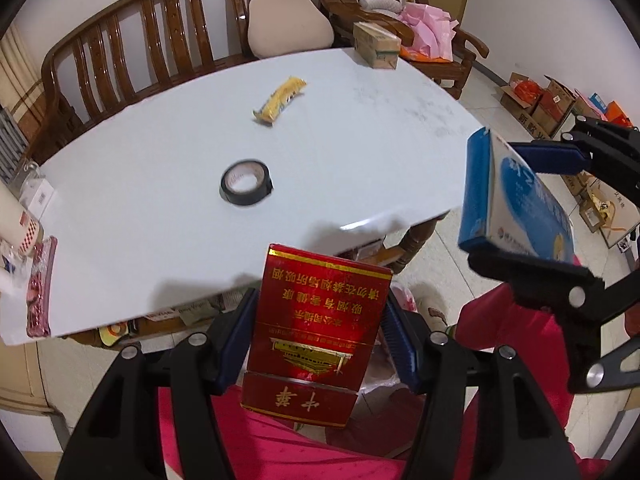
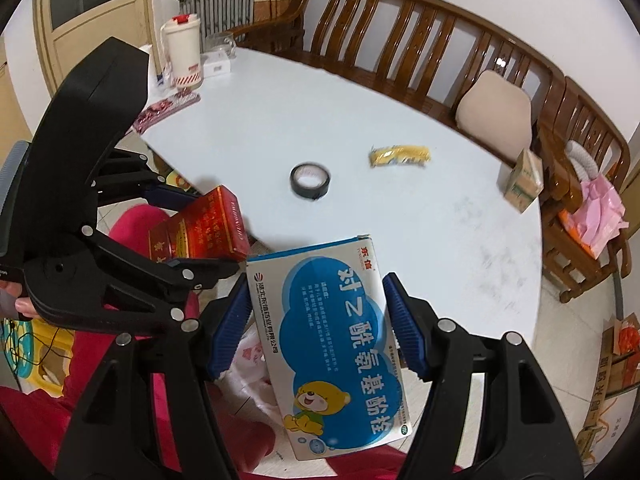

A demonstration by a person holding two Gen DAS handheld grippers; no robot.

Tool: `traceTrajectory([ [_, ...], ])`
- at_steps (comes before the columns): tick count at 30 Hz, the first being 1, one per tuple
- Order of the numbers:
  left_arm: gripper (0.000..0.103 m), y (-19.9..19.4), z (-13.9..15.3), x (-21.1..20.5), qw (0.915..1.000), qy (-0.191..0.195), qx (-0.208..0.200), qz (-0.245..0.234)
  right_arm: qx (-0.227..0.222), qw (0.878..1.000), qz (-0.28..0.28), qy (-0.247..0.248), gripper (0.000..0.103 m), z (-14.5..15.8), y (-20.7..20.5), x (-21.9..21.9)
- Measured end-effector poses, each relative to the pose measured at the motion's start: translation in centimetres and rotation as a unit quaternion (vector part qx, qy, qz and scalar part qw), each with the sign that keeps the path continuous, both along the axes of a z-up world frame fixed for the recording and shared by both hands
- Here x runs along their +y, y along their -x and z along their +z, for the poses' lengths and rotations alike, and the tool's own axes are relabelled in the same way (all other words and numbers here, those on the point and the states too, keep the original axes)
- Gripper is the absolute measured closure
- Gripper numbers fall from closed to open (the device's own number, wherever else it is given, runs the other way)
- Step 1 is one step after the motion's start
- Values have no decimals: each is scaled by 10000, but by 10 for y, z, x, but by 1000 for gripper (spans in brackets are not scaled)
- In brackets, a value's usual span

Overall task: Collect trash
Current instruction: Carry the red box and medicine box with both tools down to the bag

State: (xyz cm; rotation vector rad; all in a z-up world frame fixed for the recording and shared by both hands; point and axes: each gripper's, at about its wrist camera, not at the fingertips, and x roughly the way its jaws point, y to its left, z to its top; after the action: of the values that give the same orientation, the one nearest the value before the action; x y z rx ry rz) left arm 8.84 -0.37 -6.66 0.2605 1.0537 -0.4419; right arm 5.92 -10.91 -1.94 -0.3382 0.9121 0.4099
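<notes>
The left gripper [image 1: 316,336] squeezes a red box [image 1: 316,332]; the right gripper [image 2: 316,324], at 3 o'clock, squeezes a blue box [image 2: 340,344]

Both wrist views look steeply down, close over the shared white table [image 1: 140,208].

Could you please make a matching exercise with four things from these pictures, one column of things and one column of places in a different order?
Things:
1. red box
2. blue box
3. tape roll
4. yellow wrapper

Places:
a. flat on the table, nearer the holder
b. between the right gripper's pads
c. on the table, farther back toward the bench
d. between the left gripper's pads

Pairs: 1-d, 2-b, 3-a, 4-c
</notes>
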Motion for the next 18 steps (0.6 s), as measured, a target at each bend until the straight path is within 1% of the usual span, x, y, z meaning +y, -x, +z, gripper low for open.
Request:
traceTrajectory([
  [7, 44, 13, -31, -2, 9997, -67, 218, 13, 290, 9995, 0, -76, 38, -31, 10, 1],
  [14, 44, 16, -74, -5, 9977, -171, 659, 31, 633, 9978, -115, -184, 38, -70, 14, -3],
  [18, 44, 15, -92, -7, 9965, -217, 807, 24, 752, 9968, -186, -187, 38, -88, 14, -6],
])
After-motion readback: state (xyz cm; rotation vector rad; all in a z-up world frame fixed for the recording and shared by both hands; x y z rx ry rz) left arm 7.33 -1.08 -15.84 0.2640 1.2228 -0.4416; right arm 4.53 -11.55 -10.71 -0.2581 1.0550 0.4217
